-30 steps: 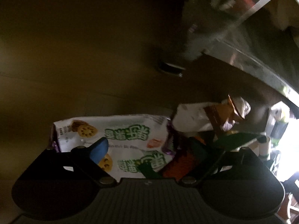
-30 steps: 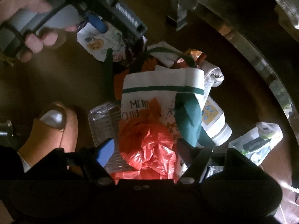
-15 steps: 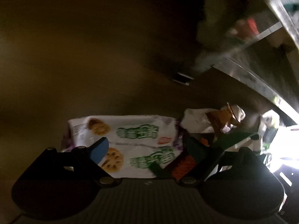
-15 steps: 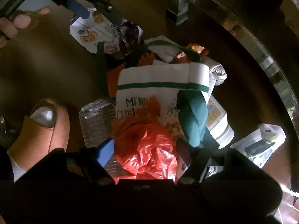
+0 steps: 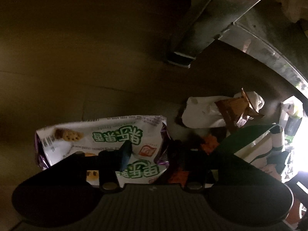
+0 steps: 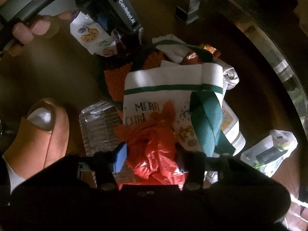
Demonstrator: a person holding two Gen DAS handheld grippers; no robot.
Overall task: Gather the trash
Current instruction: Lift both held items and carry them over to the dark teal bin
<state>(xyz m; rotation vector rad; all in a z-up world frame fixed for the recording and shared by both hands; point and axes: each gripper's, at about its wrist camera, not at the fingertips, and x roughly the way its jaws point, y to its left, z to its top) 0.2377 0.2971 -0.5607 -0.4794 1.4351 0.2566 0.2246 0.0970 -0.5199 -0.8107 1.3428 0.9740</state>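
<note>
We point both grippers down at the dark floor. Our left gripper (image 5: 148, 152) is closing its fingers across the white crinkled snack bag with green lettering (image 5: 107, 134), which lies between them. Our right gripper (image 6: 150, 154) is closing on the crumpled red plastic bag (image 6: 154, 150) (atop the white-and-green fabric tote (image 6: 173, 88)); whether either pair of pads presses yet, we cannot tell.
</note>
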